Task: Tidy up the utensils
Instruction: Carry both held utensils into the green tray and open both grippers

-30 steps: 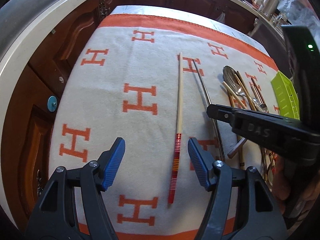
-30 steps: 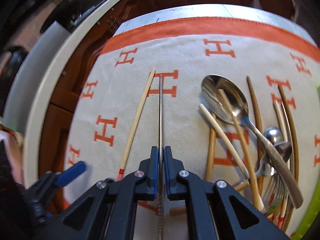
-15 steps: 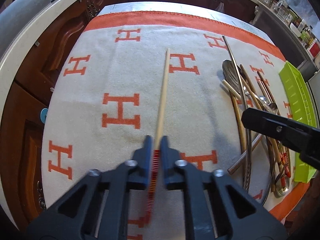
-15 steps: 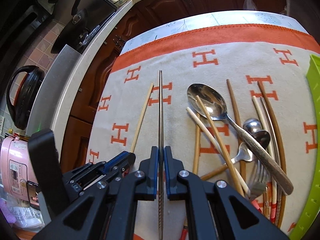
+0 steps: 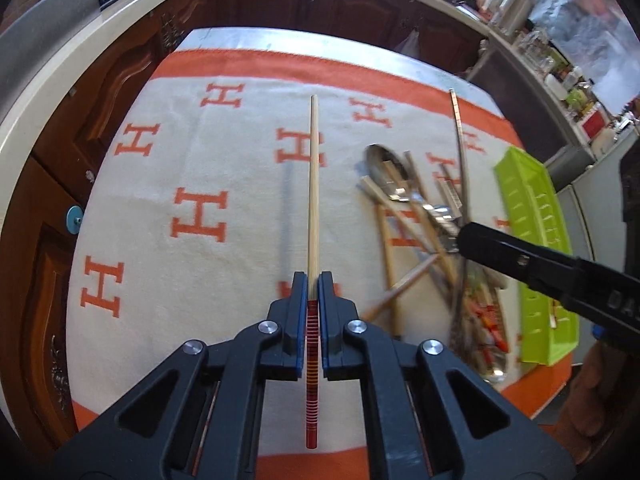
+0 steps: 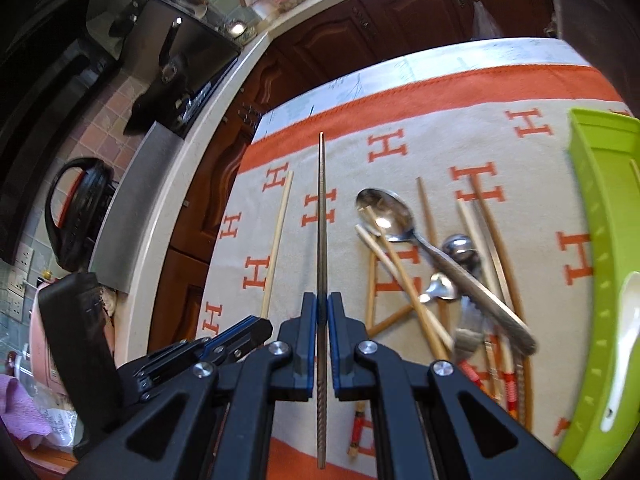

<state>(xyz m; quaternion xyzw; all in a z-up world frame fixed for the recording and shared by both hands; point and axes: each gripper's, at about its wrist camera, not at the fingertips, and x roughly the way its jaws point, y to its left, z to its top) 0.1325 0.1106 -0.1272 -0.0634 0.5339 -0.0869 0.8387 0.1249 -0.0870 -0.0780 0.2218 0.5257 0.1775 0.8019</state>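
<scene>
Your left tongs [image 5: 313,280] are clamped on the bamboo chopstick [image 5: 313,184] just above its red-striped end; its pale shaft runs far, clear of the orange-and-cream cloth [image 5: 192,168]. Your right tongs [image 6: 321,304] are clamped on the metal chopstick [image 6: 321,200], likewise pointing far. To the right lies the utensil pile [image 6: 424,264], spoon [image 6: 386,212] uppermost, and beyond it the green tray [image 6: 600,216] at the surface's right edge. The left half of the cloth lies bare.

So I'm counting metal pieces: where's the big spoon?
The big spoon lies in the right wrist view's centre-right, atop the utensil pile, left of the green tray.
</scene>
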